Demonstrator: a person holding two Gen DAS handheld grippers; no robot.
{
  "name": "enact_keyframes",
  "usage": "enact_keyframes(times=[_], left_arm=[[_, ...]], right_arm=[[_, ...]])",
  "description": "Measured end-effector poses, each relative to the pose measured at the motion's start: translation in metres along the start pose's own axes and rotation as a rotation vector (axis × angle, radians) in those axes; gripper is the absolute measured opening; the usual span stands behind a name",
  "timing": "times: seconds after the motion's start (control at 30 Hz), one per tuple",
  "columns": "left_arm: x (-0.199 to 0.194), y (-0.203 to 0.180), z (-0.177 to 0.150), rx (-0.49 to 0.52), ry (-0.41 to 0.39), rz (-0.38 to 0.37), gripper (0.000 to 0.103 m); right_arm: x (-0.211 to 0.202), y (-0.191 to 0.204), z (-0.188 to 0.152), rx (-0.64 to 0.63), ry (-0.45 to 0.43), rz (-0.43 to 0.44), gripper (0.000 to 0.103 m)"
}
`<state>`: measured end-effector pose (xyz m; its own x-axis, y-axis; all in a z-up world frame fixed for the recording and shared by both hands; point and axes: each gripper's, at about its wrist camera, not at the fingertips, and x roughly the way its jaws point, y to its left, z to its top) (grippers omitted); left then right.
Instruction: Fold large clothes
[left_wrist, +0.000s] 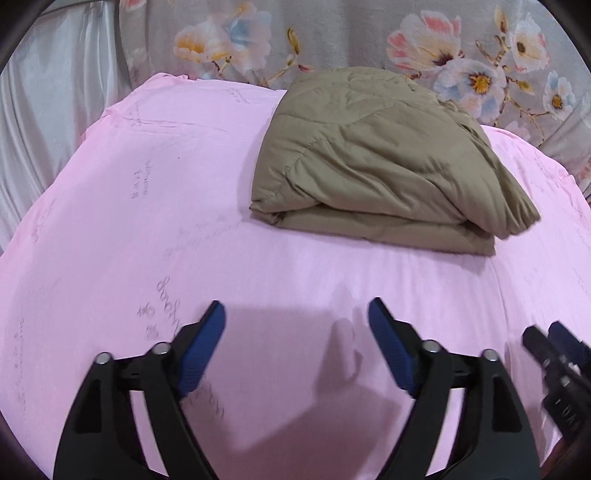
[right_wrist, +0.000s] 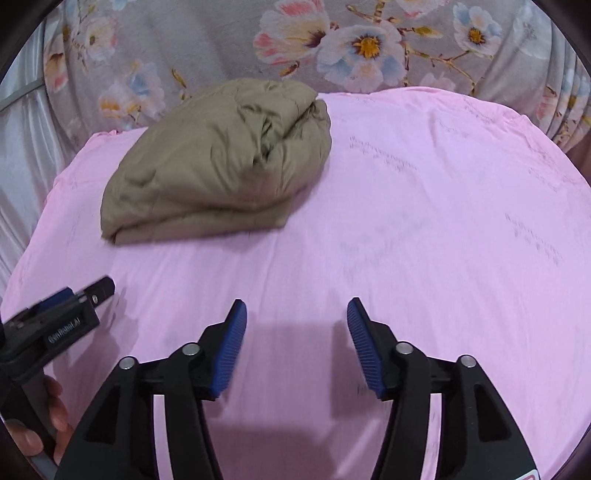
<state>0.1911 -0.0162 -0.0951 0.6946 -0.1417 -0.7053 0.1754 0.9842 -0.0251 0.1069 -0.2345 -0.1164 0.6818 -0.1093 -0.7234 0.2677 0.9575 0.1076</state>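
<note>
A khaki quilted garment (left_wrist: 380, 166) lies folded in a thick bundle on the pink sheet (left_wrist: 147, 206), toward the far side. It also shows in the right wrist view (right_wrist: 218, 162), at the far left. My left gripper (left_wrist: 295, 314) is open and empty, held above the sheet well short of the bundle. My right gripper (right_wrist: 295, 310) is open and empty too, above the sheet to the right of the bundle. The right gripper shows at the left view's right edge (left_wrist: 554, 354); the left gripper shows at the right view's left edge (right_wrist: 66, 314).
A grey floral fabric (right_wrist: 332, 44) hangs behind the pink surface. A white satin cloth (left_wrist: 48, 122) hangs at the far left. The pink sheet (right_wrist: 424, 221) spreads wide to the right of the bundle.
</note>
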Motion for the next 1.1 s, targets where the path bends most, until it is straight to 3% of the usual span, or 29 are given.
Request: enact_keyframes(times=[0.13, 0.3, 0.4, 0.47, 0.6, 1.1], left_arm=[[-0.015, -0.008, -0.018, 0.035, -0.018, 0.027, 0.092], [-0.029, -0.015, -0.031, 0.057, -0.037, 0.048, 0.095], [-0.033, -0.016, -0.032, 0.060, -0.063, 0.060, 0.097], [-0.032, -0.017, -0.031, 0.064, -0.062, 0.065, 0.097], [-0.033, -0.018, -0.031, 0.070, -0.083, 0.071, 0.097], [-0.035, -0.023, -0.033, 0.095, -0.100, 0.084, 0.097]], right_arm=[[-0.013, 0.000, -0.014, 0.007, -0.020, -0.010, 0.069], [-0.023, 0.009, -0.025, -0.034, -0.043, -0.032, 0.073], [-0.030, 0.014, -0.027, -0.062, -0.083, -0.035, 0.083], [-0.030, 0.016, -0.028, -0.070, -0.087, -0.039, 0.084], [-0.024, 0.024, -0.027, -0.106, -0.057, -0.127, 0.086], [-0.030, 0.021, -0.028, -0.092, -0.093, -0.087, 0.086]])
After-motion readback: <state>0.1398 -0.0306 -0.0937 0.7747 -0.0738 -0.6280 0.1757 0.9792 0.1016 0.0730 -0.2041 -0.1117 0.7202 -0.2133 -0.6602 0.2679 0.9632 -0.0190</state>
